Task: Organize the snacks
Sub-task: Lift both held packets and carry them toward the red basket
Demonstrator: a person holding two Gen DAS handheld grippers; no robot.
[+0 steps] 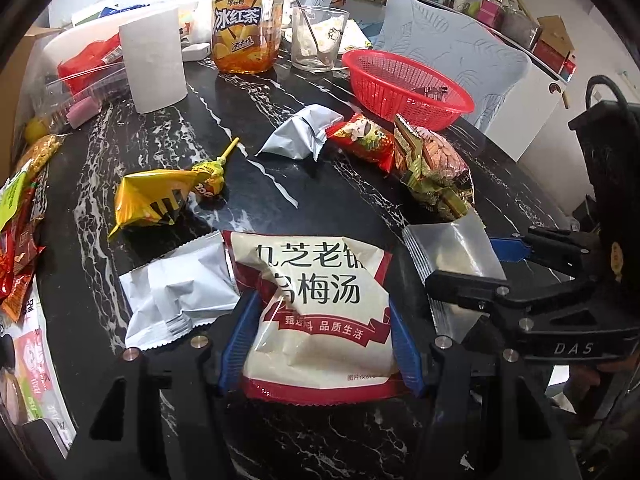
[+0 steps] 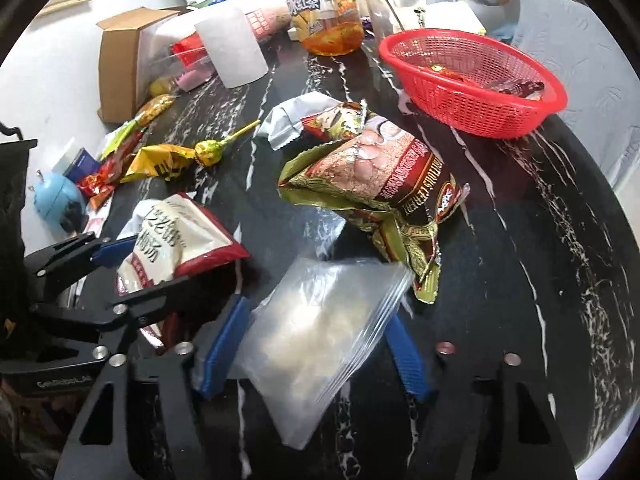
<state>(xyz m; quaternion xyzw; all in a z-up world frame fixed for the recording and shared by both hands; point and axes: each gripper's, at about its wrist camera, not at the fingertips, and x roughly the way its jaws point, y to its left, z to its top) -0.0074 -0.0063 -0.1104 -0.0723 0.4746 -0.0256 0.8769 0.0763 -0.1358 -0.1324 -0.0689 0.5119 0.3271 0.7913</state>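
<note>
My left gripper [image 1: 320, 344] is shut on a white and red plum-drink packet [image 1: 316, 312], low over the black marble table [image 1: 248, 128]. The packet also shows in the right wrist view [image 2: 172, 240]. My right gripper [image 2: 316, 344] is shut on a clear zip bag [image 2: 320, 344] of pale powder; the bag looks silvery in the left wrist view [image 1: 456, 248]. A red basket [image 2: 472, 76] holding a few wrappers stands at the far right. Loose on the table lie a gold and maroon cereal bag [image 2: 380, 184], a lollipop [image 1: 212, 172], a yellow foil packet [image 1: 156, 196] and white packets [image 1: 180, 296].
An iced tea bottle [image 1: 244, 28], a glass with a spoon [image 1: 316, 36], a paper roll [image 1: 156, 56] and a clear container [image 1: 84, 76] crowd the table's back. More snack packets [image 1: 20, 240] lie at the left edge. A pale chair [image 1: 452, 48] stands behind the basket.
</note>
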